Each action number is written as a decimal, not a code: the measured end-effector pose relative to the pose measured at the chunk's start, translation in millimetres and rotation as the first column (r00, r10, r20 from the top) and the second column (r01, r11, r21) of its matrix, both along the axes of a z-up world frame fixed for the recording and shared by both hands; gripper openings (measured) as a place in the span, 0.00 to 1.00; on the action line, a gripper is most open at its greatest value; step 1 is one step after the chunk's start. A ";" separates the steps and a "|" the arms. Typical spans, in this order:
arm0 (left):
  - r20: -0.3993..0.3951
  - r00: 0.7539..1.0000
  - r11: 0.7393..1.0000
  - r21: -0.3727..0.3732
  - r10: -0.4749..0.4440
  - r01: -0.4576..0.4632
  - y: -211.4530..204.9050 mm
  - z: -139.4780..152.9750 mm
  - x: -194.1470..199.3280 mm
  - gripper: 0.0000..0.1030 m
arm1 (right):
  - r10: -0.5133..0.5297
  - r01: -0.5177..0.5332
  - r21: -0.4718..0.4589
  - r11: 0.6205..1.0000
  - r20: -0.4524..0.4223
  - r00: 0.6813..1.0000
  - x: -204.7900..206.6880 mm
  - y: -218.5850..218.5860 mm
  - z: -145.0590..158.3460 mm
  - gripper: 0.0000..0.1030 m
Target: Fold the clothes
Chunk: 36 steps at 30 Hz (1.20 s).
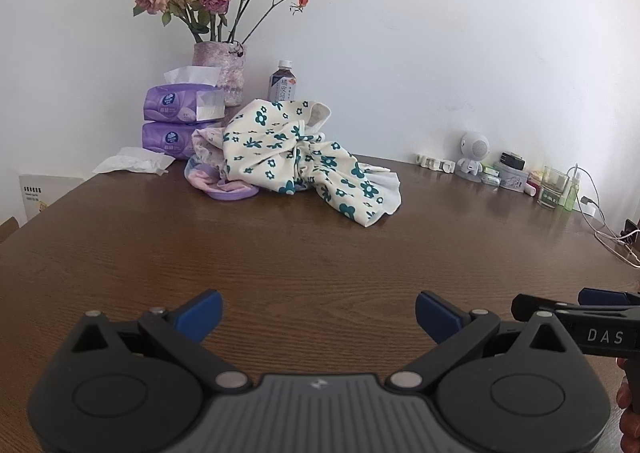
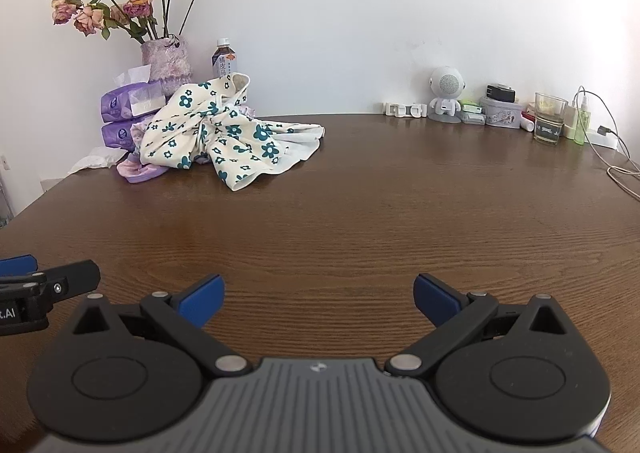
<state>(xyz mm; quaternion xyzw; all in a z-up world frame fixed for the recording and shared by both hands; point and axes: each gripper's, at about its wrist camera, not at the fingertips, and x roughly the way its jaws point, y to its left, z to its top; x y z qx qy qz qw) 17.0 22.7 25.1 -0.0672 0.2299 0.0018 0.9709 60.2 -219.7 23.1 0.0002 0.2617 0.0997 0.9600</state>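
Brown wooden surface (image 2: 340, 213) against a white wall, clothes unfolded.
We hold both claws, left claw (image 1: 319, 313) and right claw (image 2: 319, 295), spread apart and empty, well short of the crumpled floral garment (image 1: 296, 157), ready to reach.

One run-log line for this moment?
left gripper: open | right gripper: open | floral garment: crumpled, untouched | table

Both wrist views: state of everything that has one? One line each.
left tongs: open, empty, over bare table
right tongs: open, empty, over bare table
floral garment: crumpled, unfolded
purple garment: bunched, partly under the floral garment
tissue packs: stacked, top one open with a tissue sticking out
bottle: upright, capped
glass: upright
vase: upright, holding wilted roses
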 end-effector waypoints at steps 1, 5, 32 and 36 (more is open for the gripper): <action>0.006 1.000 1.000 0.000 -0.002 0.002 1.1 2.6 1.5 1.00 | 0.000 0.000 -0.002 1.000 0.006 1.000 0.9 1.0 2.0 1.00; 0.010 1.000 1.000 0.010 -0.013 0.013 3.4 12.6 8.5 1.00 | 0.001 0.000 -0.011 1.000 0.028 1.000 6.5 4.9 8.7 1.00; 0.003 0.998 0.998 0.023 -0.056 0.056 22.8 53.0 72.3 1.00 | 0.028 -0.027 -0.013 1.000 0.020 0.999 66.3 15.9 43.9 1.00; 0.019 0.998 0.997 0.048 -0.053 0.052 21.5 62.1 89.0 1.00 | 0.038 -0.037 -0.030 0.999 0.045 0.998 78.9 20.1 54.1 1.00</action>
